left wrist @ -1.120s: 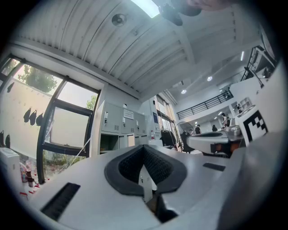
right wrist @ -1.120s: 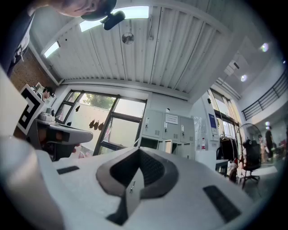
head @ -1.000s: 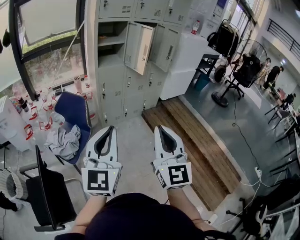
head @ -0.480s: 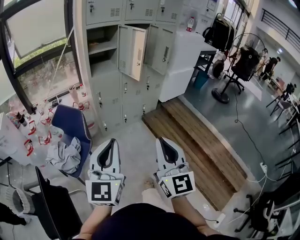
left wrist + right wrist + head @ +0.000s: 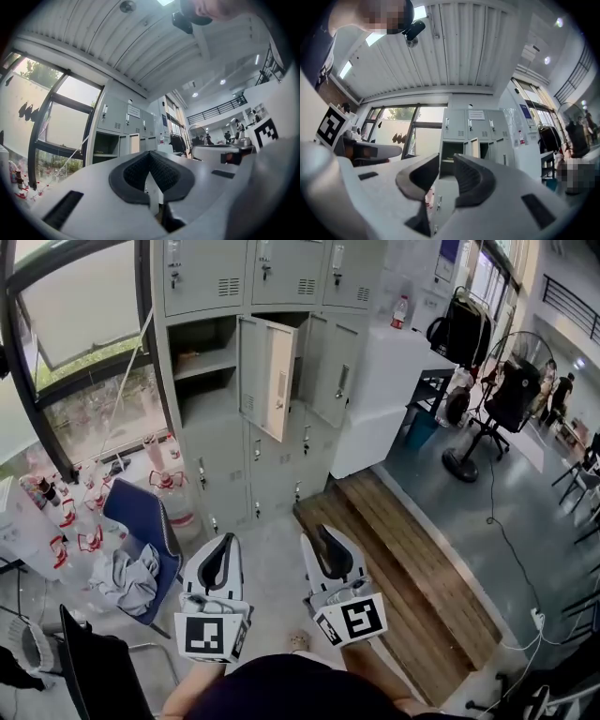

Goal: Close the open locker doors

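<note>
The grey locker bank (image 5: 281, 277) stands well ahead of the person across the floor (image 5: 272, 549), and by the look of it no closing is done yet. In its middle row the wide-open door (image 5: 274, 376) swings outward and the ajar door (image 5: 336, 371) beside it is part open. Both grippers are well apart from them, touching nothing. The left gripper (image 5: 223, 542) has its fingers pressed together, empty. The right gripper (image 5: 321, 535) has just been opening, its fingers spread with nothing between.

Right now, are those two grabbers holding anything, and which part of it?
Nothing is held. The left gripper is shut and empty; the right gripper has just been opening its jaws, with nothing between them.
</note>
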`<move>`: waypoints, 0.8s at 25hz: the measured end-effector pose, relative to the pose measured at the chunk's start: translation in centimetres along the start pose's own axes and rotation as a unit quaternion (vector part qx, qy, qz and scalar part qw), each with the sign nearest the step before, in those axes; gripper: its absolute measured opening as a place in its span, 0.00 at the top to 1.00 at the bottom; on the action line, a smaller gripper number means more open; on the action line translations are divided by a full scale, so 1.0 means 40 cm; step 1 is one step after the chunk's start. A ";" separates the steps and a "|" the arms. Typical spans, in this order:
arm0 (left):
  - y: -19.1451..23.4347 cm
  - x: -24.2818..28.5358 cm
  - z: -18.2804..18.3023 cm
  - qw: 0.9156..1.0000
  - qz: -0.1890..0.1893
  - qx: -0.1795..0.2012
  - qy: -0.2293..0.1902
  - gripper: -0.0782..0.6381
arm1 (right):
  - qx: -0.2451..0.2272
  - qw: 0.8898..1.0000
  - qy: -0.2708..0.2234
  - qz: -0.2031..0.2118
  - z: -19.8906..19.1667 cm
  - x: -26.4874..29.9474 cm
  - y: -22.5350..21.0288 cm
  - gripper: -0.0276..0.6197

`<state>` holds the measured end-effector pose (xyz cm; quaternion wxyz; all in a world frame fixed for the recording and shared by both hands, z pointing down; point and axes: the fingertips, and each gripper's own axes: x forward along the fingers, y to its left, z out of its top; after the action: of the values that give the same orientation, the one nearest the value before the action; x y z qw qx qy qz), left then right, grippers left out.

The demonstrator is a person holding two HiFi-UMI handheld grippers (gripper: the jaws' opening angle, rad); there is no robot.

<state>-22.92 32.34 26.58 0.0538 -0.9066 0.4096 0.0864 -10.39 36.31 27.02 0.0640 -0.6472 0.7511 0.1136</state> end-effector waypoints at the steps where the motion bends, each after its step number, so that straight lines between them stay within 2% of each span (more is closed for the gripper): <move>1: -0.003 0.028 -0.002 1.000 0.007 0.001 0.001 0.89 | 0.002 1.000 -0.001 0.006 -0.001 0.019 -0.026 0.83; 9: -0.029 0.215 -0.044 0.999 0.053 0.005 0.004 0.89 | 0.026 0.999 0.000 0.046 -0.055 0.144 -0.212 0.73; 20: -0.048 0.359 -0.095 0.994 0.107 0.014 0.007 0.89 | 0.059 0.994 0.021 0.084 -0.146 0.247 -0.365 0.73</move>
<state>-11.73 22.45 27.47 0.0538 -0.8572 0.5059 0.0796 2.77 23.38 28.99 0.0769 -0.5789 0.8095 0.0606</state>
